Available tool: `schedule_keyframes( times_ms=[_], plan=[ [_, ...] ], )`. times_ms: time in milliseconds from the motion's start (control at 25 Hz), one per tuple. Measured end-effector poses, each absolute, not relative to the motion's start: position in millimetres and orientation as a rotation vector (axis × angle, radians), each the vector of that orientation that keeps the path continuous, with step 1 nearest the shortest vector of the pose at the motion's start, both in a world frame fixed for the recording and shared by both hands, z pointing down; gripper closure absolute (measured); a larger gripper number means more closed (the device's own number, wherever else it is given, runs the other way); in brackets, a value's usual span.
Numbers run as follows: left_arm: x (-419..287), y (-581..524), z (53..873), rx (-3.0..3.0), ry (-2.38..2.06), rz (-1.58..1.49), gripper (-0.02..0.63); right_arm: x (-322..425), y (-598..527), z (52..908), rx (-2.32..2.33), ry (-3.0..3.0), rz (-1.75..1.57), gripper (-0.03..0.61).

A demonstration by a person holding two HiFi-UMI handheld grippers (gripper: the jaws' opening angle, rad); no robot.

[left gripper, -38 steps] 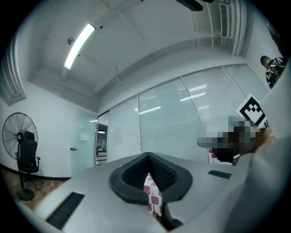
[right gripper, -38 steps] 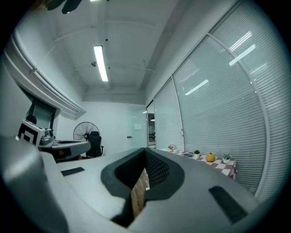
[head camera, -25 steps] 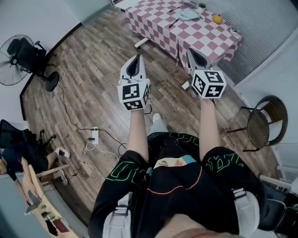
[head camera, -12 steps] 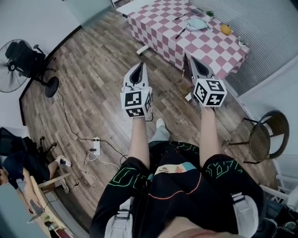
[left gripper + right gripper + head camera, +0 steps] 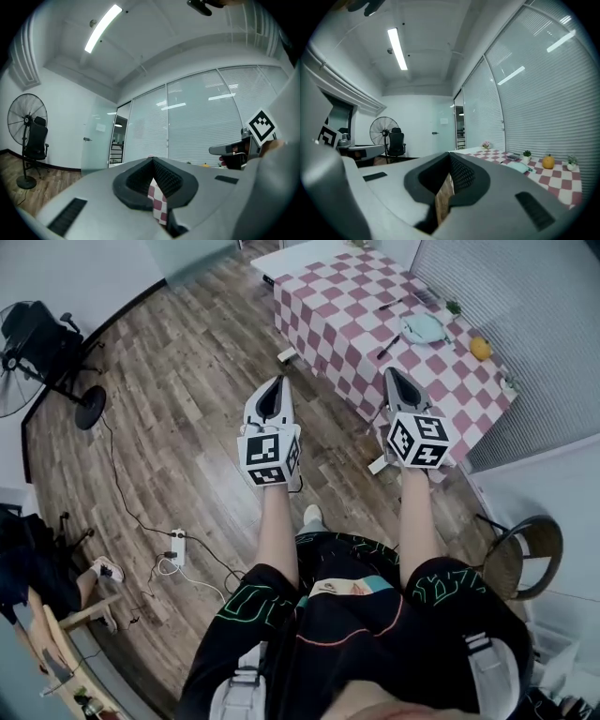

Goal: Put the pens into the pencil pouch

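1. Wood-plank floor fills most of the room. The pink-checked tabletop stands at 1 o'clock of the person, ahead of both tongs.
2. The left tongs and right tongs are both clenched on nothing and held level. If they reach a pen in that state, they would likely shove it aside instead of straddling it.
3. The pale teal pencil pouch lies on the tabletop, with one dark pen at its 8 o'clock and another pen at its 10 o'clock. Thin pens lying flat may skid or roll out of a pinch.
4. The pouch's mouth is too small to tell open from zipped. The pouch looks soft, so it may slide unless one pair of tongs pins it.
5. An orange fruit at the pouch's 3 o'clock could be knocked rolling.
6. A power strip with cables lies on the floor at 8 o'clock and could catch a foot.
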State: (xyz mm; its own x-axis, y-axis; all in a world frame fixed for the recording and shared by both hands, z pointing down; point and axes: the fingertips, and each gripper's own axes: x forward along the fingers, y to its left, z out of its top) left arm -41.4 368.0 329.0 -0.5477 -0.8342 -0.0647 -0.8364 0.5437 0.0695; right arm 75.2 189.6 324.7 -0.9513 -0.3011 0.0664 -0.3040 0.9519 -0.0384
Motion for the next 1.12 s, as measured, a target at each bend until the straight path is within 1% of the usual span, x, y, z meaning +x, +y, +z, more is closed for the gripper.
schedule_keyframes(
  times_ms=[160, 360, 720, 1120],
  plan=[
    [-93, 356, 327, -1.447, 2.766, 0.198, 0.615, 16, 184, 315, 0.395, -3.051, -0.023, 0.578],
    [-135, 328, 340, -1.5, 2.785, 0.244, 0.615, -20, 157, 322, 0.41, -3.015, -0.062, 0.578],
    [-159, 276, 354, -1.607, 2.767, 0.279, 0.615, -11, 90, 334, 0.599, -2.956, -0.025, 0.578],
    [-188, 201, 360, -1.634, 2.764, 0.254, 0.615, -40, 27, 345, 0.583, -2.965, 0.001, 0.578]
  ],
)
